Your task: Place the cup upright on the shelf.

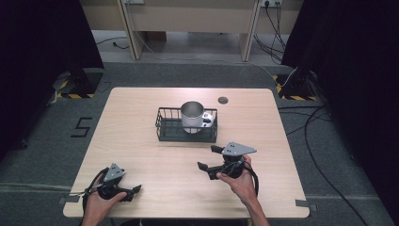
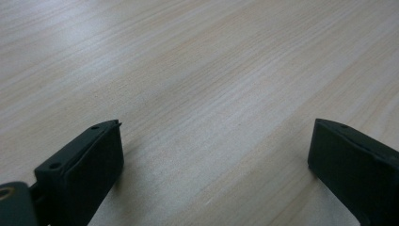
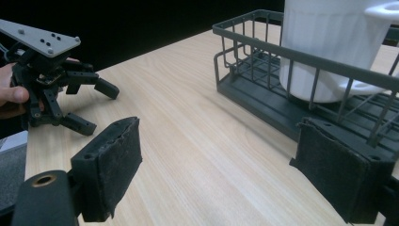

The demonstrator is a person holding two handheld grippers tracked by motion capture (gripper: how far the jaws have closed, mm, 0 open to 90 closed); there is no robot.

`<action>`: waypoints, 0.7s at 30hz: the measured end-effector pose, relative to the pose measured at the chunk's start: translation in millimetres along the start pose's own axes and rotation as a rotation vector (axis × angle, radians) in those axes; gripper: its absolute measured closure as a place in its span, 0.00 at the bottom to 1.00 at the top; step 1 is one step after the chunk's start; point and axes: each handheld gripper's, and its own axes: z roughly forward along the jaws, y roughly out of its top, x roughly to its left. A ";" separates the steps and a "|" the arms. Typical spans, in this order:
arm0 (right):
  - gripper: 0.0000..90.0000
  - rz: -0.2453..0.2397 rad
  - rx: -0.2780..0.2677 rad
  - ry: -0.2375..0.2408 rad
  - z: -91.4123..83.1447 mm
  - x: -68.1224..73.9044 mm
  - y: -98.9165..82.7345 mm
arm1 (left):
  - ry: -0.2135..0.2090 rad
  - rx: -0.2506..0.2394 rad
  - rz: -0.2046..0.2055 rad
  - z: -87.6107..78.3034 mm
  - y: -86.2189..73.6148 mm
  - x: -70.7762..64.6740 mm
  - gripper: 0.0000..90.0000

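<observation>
From above: white mug (image 1: 193, 117) upright inside dark wire basket (image 1: 162, 128), mid-table toward far side; right gripper (image 1: 209, 157) near it, released; left gripper (image 1: 134, 192) at near-left edge.

Left gripper view: jaws spread wide over bare wooden table (image 2: 197, 94), empty.

Right gripper view: pads (image 3: 115, 165) apart, nothing between; basket and mug far right.

Both grippers black, two-jawed: left gripper (image 1: 135, 189), right gripper (image 1: 208, 157). Grey three-cornered screwed top plates; black cables; fuzzy jaw pads.

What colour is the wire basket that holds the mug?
The basket is dark grey, clearest in the right gripper view; the mug is white outside.
</observation>
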 end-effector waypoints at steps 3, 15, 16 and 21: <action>0.17 -0.011 0.013 -0.016 -4.1 0.4 -3.8 | -0.001 0.000 0.000 0.0 0.0 0.0 0.04; 0.17 0.005 0.045 -0.038 -14.8 -0.6 -22.4 | 0.000 0.001 0.001 0.0 0.0 0.1 0.03; 0.17 0.003 0.044 -0.040 -15.3 -0.9 -23.5 | 0.000 0.000 0.001 0.0 0.0 0.0 0.03; 0.17 0.008 0.064 -0.050 -16.6 -0.9 -28.7 | -0.001 0.000 0.001 0.0 0.0 0.0 0.03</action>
